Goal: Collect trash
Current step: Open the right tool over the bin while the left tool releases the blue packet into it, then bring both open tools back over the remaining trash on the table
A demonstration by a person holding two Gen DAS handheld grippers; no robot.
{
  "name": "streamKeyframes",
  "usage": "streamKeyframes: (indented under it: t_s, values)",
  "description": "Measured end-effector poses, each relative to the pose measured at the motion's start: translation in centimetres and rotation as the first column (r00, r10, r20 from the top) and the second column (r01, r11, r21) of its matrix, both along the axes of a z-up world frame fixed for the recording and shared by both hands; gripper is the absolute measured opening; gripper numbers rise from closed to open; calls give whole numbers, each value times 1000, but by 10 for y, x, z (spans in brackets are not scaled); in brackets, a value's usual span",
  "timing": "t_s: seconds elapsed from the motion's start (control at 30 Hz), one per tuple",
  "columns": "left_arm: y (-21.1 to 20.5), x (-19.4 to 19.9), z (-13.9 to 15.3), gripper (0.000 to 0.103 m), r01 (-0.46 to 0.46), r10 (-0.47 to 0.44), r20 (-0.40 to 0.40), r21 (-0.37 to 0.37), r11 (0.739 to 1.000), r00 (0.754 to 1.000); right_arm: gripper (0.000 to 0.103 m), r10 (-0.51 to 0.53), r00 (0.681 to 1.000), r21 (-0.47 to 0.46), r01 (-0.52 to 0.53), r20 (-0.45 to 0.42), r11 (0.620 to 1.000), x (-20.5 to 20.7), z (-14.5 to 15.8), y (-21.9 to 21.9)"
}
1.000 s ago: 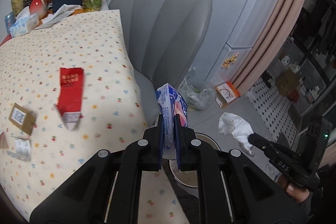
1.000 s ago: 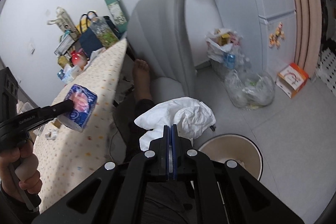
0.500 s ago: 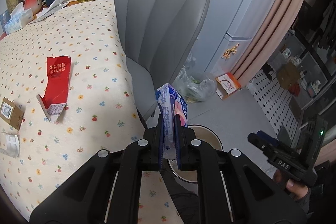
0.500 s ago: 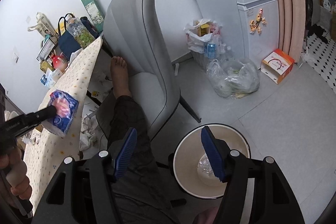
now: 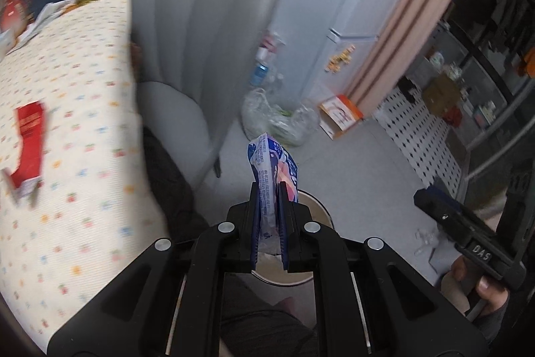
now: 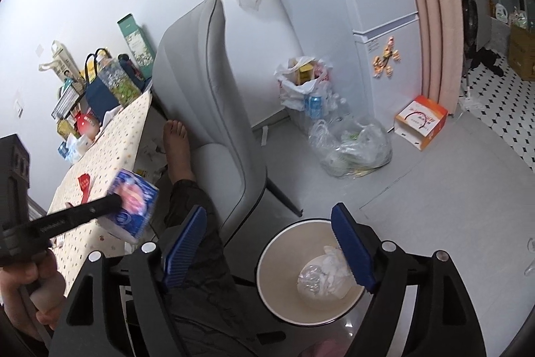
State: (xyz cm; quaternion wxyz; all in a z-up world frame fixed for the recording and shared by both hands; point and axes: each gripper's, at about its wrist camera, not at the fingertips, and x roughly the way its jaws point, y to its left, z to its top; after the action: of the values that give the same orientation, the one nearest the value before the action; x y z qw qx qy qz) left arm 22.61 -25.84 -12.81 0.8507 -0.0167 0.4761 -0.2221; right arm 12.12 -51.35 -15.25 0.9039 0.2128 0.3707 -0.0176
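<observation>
My left gripper is shut on a blue and pink tissue packet, held over the floor just short of the round cream trash bin. In the right wrist view the packet hangs at the table's edge, left of the bin. My right gripper is open and empty above the bin, which holds a white crumpled tissue and clear plastic. A red wrapper lies on the flowered tablecloth.
A grey chair stands between table and bin, with a person's leg and bare foot on it. Clear and white bags of rubbish and an orange box sit by the fridge. Bags and bottles crowd the table's far end.
My right gripper opened and let the white tissue fall into the bin. My left gripper has swung right, off the table toward the bin, with the packet in it.
</observation>
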Motion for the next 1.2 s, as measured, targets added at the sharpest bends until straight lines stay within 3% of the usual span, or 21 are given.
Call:
streamKeyframes:
  t_s: [0.13,0.2,0.23,0.27,0.37,0.5,0.73,0.87,1.2]
  values:
    - [-28,5,-9,13,58,-58,-34,3,998,998,79,-39,999,-8,39,6,999,-10,6,-18]
    - [-42,5,-14,33,87,-86,-57,4,996,995,79,-66,998,-10,66,11,998,-15,8,-28]
    - [-46,4,-15,57,90,-89,-57,6,996,994,79,-80,997,-9,80,14,997,-17,9,-33]
    - [-48,2,-13,70,89,-89,-41,5,996,995,80,-87,996,-7,87,14,996,-18,10,-36]
    - [-48,0,-9,81,89,-89,-18,2,996,996,80,-102,995,2,102,13,995,-20,8,-43]
    - [-35,2,-1,88,41,-41,-3,-17,999,999,80,-81,997,11,81,7,997,-17,5,-36]
    - [4,-6,21,97,-39,41,48,-43,998,998,90,-38,999,19,38,22,999,-10,10,-14]
    - [30,-12,34,97,-86,91,77,-63,994,993,95,-13,999,22,12,38,1000,-5,20,3]
    - [104,-30,58,97,-193,209,128,-132,972,969,95,100,993,-21,-99,66,995,1,50,62]
